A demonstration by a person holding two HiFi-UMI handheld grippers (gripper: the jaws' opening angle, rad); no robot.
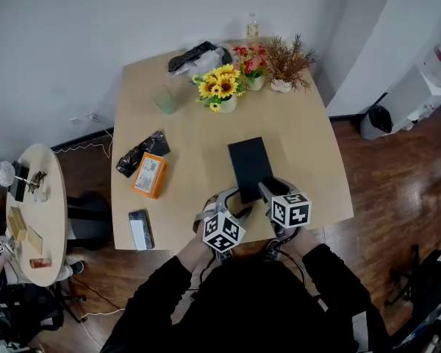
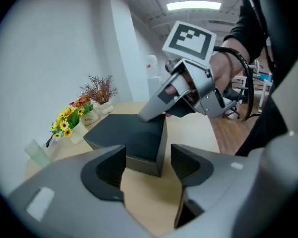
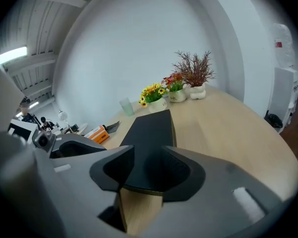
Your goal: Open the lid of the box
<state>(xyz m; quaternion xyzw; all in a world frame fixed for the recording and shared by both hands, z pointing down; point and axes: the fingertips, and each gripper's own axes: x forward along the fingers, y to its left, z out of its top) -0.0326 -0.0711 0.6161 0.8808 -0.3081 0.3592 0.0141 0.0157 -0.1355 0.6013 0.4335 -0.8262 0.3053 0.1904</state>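
A flat black box point(image 1: 248, 160) lies lengthwise in the middle of the light wooden table point(image 1: 309, 153), lid down. My right gripper point(image 1: 266, 188) sits at its near right corner. In the right gripper view the lid's point(image 3: 151, 130) near end fills the gap between the jaws, and my right gripper point(image 3: 148, 157) looks shut on it. In the left gripper view one of its fingers point(image 2: 159, 102) lies over the box point(image 2: 124, 133). My left gripper point(image 1: 234, 195) is at the near left corner. My left gripper point(image 2: 148, 155) is open, the box corner just ahead, untouched.
At the table's far end stand sunflowers point(image 1: 219, 90), a red-flower pot point(image 1: 251, 66), dried branches point(image 1: 288, 63) and a green cup point(image 1: 165, 100). An orange packet point(image 1: 149, 175), a black wrapper point(image 1: 141, 151) and a phone-like slab point(image 1: 140, 229) lie left. A small round table point(image 1: 29, 204) stands further left.
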